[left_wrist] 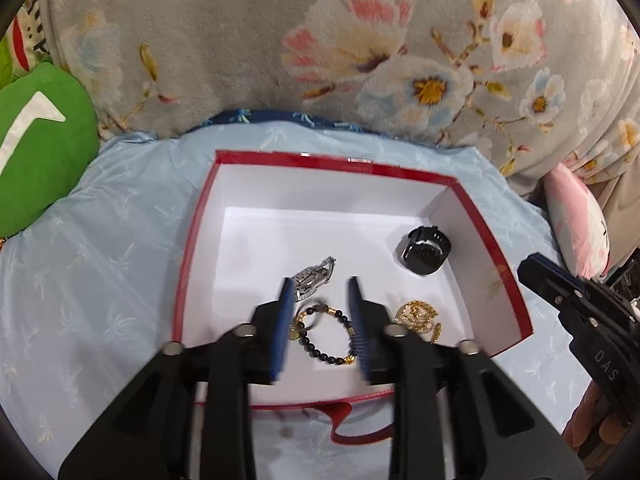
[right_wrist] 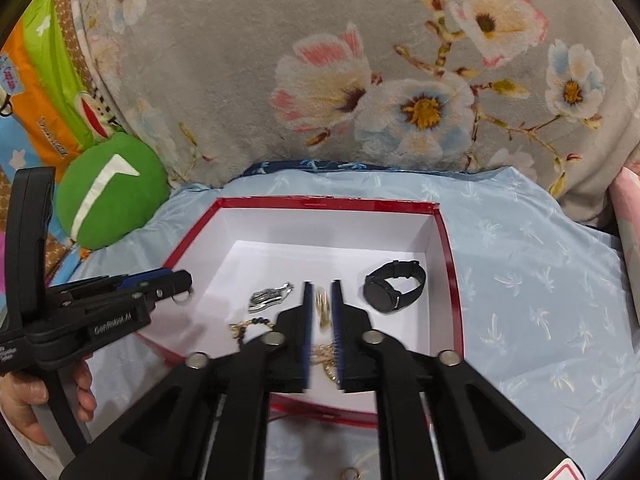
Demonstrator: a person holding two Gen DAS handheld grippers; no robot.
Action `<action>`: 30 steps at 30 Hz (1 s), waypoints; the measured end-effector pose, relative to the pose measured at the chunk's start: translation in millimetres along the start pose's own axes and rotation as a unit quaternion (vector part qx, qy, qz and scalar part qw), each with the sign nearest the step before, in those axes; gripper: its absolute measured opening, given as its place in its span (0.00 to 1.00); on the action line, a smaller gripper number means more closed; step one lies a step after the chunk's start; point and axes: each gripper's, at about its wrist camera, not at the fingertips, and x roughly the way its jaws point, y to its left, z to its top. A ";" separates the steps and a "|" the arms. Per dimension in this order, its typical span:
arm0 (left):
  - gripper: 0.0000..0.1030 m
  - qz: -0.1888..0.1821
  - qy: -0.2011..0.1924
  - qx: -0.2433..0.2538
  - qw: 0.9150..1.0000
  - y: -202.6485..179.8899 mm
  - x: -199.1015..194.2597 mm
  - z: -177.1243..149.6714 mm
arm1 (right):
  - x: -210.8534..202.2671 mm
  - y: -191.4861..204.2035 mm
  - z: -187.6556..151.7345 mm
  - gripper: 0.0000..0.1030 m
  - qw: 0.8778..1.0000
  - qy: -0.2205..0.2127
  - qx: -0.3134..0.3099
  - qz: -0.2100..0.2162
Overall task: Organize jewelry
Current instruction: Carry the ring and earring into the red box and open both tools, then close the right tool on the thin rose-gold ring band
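Observation:
A red box (left_wrist: 192, 248) with a white inside lies on pale blue cloth. In it are a silver watch band (left_wrist: 314, 276), a black watch (left_wrist: 424, 250), a black and gold bead bracelet (left_wrist: 328, 340) and a gold chain (left_wrist: 418, 316). My left gripper (left_wrist: 320, 284) hangs open over the bracelet, and a small blurred ring (left_wrist: 316, 318) shows between its fingers, untouched. In the right wrist view that ring (right_wrist: 182, 299) is at the left gripper's tip. My right gripper (right_wrist: 321, 284) is slightly open over the box, with a gold ring (right_wrist: 322, 308) loose between its pads.
A grey flowered blanket (left_wrist: 280, 60) rises behind the box. A green cushion (left_wrist: 36, 148) lies at the left and a pink one (left_wrist: 576, 216) at the right. Another gold ring (right_wrist: 350, 473) lies on the cloth in front of the box. A hand (right_wrist: 24, 404) holds the left gripper.

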 end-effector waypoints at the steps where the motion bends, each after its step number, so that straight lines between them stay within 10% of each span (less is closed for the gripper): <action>1: 0.52 0.013 -0.001 -0.004 1.000 -0.1 3.6 -1.8 | 2.5 -1.9 -0.8 0.23 1.000 -0.001 0.005 -0.002; 30: 0.55 0.003 0.027 -0.011 1.000 -6.3 -66.1 -118.1 | 9.5 -18.5 -147.0 0.24 0.990 0.132 0.045 -0.019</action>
